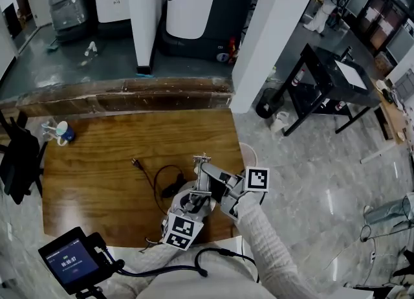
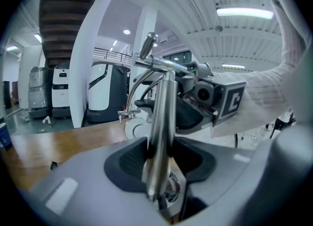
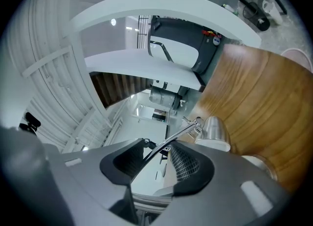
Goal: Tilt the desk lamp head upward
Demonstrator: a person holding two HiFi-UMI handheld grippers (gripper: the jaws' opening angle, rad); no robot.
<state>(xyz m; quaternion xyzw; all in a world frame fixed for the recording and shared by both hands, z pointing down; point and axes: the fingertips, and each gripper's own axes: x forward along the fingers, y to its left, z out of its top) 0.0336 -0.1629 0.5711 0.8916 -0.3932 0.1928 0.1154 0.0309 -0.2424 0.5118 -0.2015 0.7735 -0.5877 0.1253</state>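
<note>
A chrome desk lamp [image 1: 202, 168] stands near the right front of the wooden desk [image 1: 97, 181]. My left gripper [image 2: 160, 159] is shut on the lamp's upright post [image 2: 161, 122], a pad against each side. In the head view the left gripper [image 1: 194, 204] comes in from below and the right gripper [image 1: 210, 184] from the right. My right gripper [image 3: 159, 159] is open, and the thin chrome arm [image 3: 176, 136] passes between its pads with a gap on each side. Beyond that arm the silver lamp head [image 3: 212, 131] faces down toward the desk.
A black cable [image 1: 158, 178] loops on the desk left of the lamp. A blue cup [image 1: 63, 134] sits at the far left corner and a black chair [image 1: 16, 158] stands beside the desk. A black table [image 1: 336, 77] stands on the floor to the right.
</note>
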